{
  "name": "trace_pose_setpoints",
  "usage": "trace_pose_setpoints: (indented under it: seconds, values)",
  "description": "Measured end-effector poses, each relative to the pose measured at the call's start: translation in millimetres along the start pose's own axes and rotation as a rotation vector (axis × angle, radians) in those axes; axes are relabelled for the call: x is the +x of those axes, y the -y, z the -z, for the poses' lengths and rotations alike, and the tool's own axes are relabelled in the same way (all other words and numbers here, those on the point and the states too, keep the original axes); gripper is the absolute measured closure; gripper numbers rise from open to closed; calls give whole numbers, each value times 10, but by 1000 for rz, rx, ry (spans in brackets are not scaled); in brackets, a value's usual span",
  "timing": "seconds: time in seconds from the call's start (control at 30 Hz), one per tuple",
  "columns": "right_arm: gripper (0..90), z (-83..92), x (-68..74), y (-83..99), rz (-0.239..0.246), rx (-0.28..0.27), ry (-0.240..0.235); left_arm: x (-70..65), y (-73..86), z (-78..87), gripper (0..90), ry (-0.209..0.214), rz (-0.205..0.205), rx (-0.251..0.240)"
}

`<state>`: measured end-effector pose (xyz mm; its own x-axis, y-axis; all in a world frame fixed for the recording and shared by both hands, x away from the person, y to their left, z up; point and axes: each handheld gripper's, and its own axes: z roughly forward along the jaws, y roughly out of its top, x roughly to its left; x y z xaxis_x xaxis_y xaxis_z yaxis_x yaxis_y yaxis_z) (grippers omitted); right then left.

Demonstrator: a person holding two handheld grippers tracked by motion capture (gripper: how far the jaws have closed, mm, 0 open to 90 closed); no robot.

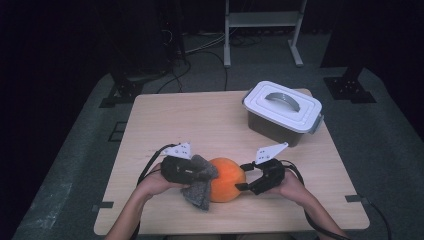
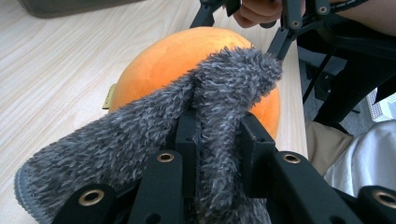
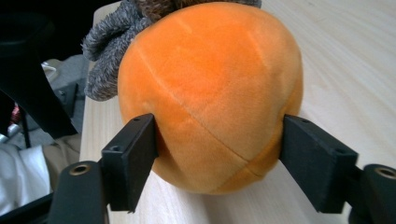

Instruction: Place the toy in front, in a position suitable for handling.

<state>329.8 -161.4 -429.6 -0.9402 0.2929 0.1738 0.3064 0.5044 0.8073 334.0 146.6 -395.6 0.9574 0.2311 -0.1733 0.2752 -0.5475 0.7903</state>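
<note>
On the pale wooden desk (image 1: 165, 120), near its front edge at about 6 o'clock, the left tool (image 1: 212, 172) comes in from 9 o'clock and is clenched on a fuzzy grey cloth (image 1: 200, 187), whose pile bulges up between and around its black jaws in the left gripper view (image 2: 219, 107). The cloth is draped against the left flank of an orange plush ball (image 1: 227, 179), which rests on the desk between the two tools. The ball's far side is blocked from the left tool by the cloth itself. At the ball's 3 o'clock side sits the right tool (image 1: 240, 186); in the right gripper view its jaws stand on either side of the ball (image 3: 210, 93), the left jaw touching the plush and the right one just at its surface, with no clear squeeze visible, so it reads as released around the ball. Well apart, at about 1 o'clock on the desk, stands a grey box with a white handled lid (image 1: 282, 107), shut, with bare desk between it and the ball.
</note>
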Motion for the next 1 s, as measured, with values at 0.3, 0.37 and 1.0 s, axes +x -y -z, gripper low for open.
trace_pose_setpoints:
  seconds: [0.3,0.37,1.0]
  values:
    - [536,70,174,-121,203,-3,65,-51,-263,84,727,2,-48,-42]
    - [541,58,224,-161,240,8,72,-78,-345,73,726,-1,-69,-33]
    - [273,15,116,-111,33,3,-25,-118,-174,-82,732,55,-39,-16]
